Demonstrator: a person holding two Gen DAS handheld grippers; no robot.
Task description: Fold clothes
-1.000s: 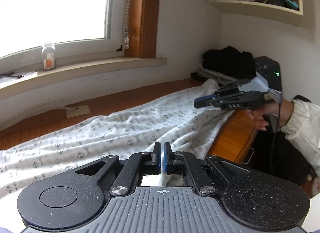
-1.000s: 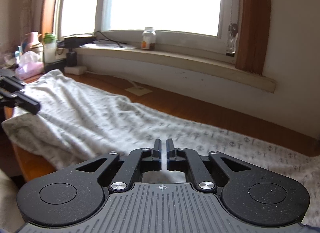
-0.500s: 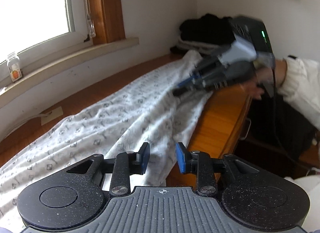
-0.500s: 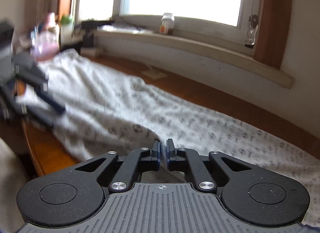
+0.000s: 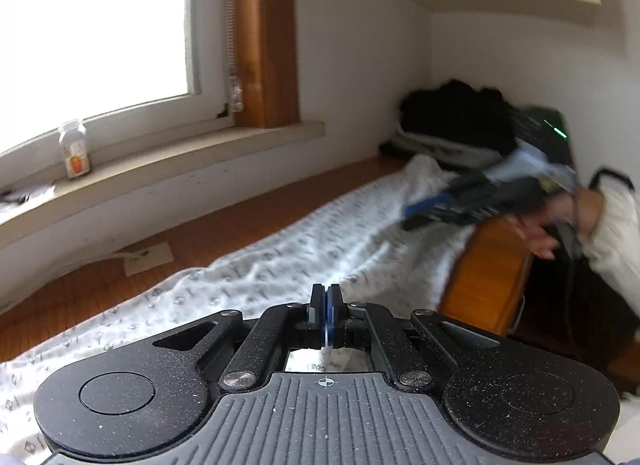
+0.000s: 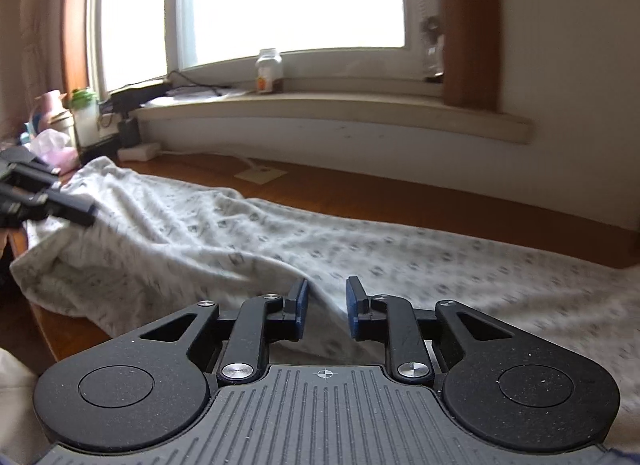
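White patterned cloth [image 6: 280, 233] is lying lengthwise below the windowsill [image 6: 320, 109]; our left claw [image 5: 325, 305] is pinching its edge, our right claw [image 6: 326, 305] is spread over a ridge.

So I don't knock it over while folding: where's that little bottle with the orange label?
The small bottle stands on the windowsill behind the desk, left in the left wrist view, well beyond the patterned garment.

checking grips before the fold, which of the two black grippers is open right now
The right gripper: its blue-padded fingers stand apart over the white patterned cloth. The left gripper is shut.
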